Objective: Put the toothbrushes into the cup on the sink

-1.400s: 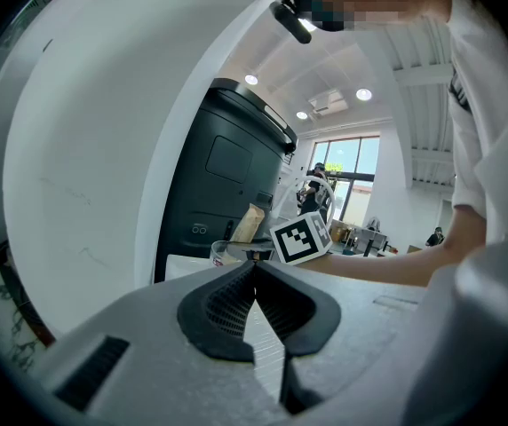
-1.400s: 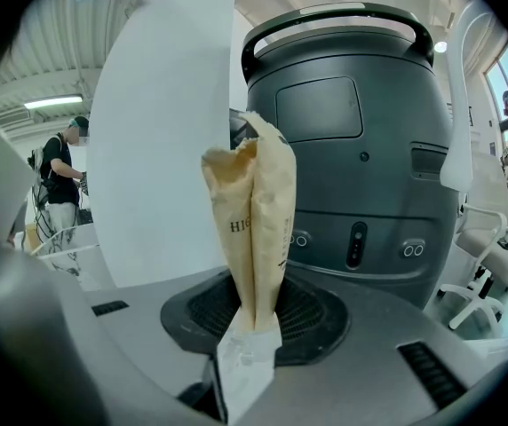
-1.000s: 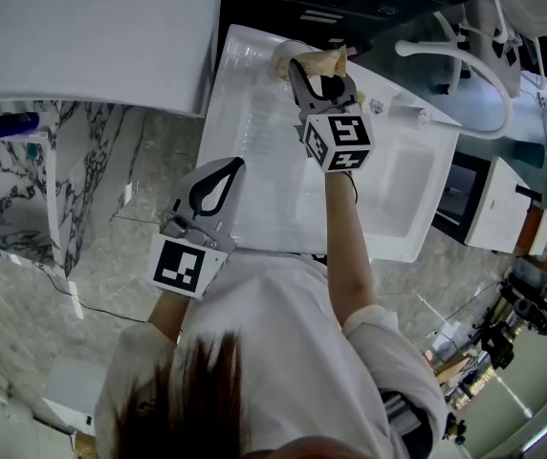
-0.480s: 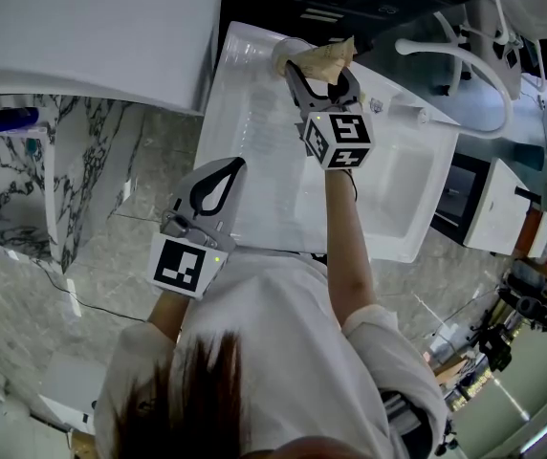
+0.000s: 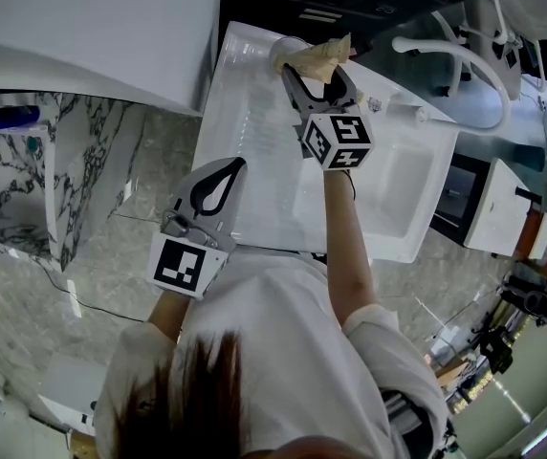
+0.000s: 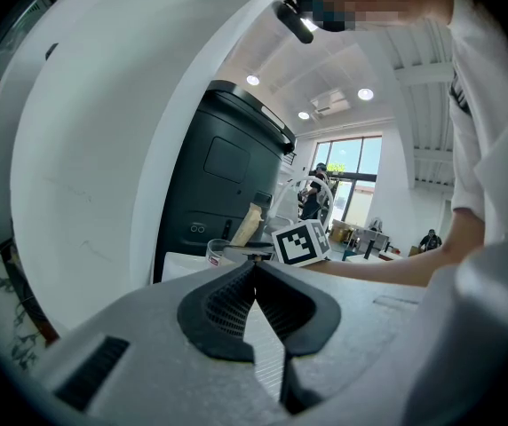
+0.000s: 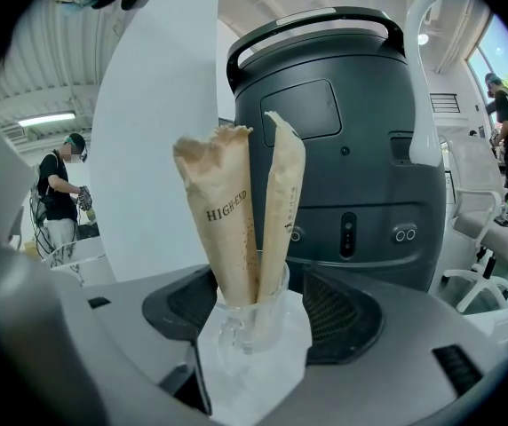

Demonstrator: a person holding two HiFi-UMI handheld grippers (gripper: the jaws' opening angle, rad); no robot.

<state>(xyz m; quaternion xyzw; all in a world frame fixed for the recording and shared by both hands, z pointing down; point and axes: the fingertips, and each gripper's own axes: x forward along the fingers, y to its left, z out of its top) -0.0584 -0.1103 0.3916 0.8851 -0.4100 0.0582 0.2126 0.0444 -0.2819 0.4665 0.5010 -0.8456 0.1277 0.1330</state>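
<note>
Two paper-wrapped toothbrushes (image 5: 319,54) (image 7: 229,220) stand upright in a clear cup (image 5: 281,52) (image 7: 252,327) on the far corner of the white sink (image 5: 254,151). My right gripper (image 5: 318,73) (image 7: 258,280) is open around them. Its jaws have just been opening, and the cup with its toothbrushes stands between them with the pads off it. My left gripper (image 5: 234,164) (image 6: 256,263) is shut on nothing and hangs over the sink's near left edge, well short of the cup.
A dark grey machine (image 7: 343,149) stands right behind the cup. A white curved tube (image 5: 465,60) arches past the sink's far right side. A big white rounded body (image 5: 92,36) fills the left. Below it lies marble floor (image 5: 111,218).
My right gripper's jaws have spread apart and let go of the paper-wrapped toothbrush, which now stands free in the cup. My left gripper has stayed where it was.
</note>
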